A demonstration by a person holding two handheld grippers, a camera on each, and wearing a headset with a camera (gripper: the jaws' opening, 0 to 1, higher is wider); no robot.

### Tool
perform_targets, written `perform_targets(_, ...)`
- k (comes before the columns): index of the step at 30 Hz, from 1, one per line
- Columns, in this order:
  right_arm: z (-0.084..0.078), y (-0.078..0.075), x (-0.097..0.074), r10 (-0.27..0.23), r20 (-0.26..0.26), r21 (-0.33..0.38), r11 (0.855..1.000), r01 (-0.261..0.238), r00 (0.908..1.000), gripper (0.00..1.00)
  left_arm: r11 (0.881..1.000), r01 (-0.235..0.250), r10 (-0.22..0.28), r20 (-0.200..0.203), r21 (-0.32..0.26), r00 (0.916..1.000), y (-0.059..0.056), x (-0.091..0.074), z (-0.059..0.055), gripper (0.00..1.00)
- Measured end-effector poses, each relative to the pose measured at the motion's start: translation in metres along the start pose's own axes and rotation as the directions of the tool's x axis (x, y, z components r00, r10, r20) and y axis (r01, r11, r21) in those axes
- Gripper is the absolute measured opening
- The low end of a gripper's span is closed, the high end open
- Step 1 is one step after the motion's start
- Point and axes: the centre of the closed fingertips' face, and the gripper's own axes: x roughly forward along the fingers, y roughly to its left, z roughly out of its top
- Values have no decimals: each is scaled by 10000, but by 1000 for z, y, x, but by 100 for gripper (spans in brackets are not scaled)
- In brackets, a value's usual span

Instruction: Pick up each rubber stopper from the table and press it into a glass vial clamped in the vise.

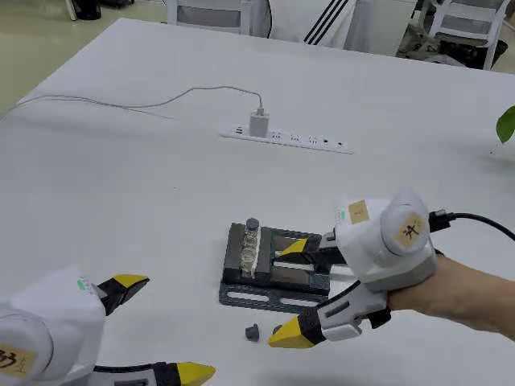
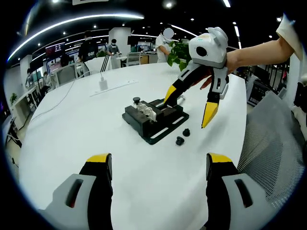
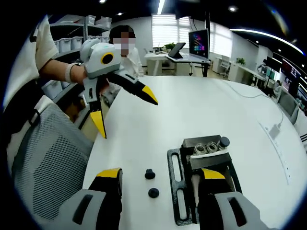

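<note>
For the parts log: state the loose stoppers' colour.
The loose stoppers are dark grey, clearest in right gripper view.

The white table point(image 1: 161, 177) is evenly lit by ceiling lights point(image 2: 167, 5); only soft, faint shadows are cast. Straight lines are bent toward the edges in both gripper views.

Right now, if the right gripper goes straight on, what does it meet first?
Probably the black metal vise: one jaw of the right gripper hangs over it. Two small dark rubber stoppers lie between the jaws; depth unclear.
</note>
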Motion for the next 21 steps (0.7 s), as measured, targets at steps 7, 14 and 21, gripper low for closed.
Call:
perform_targets(7,-11,9,17,306,-206,-27,9995,-307,9993,42,10000,-8,7,-51,-97,10000,-2,-2,-5,79)
perform_targets(14,-23,13,30,410,-589,-235,9988,-424,9974,30,9998,-26,25,-72,-221,10000,-4,-2,-8,78)
perform_targets(21,-31,16,35,679,-1012,-555,9957,-738,9925,23,9996,-37,34,-89,-298,10000,-5,-3,-10,78)
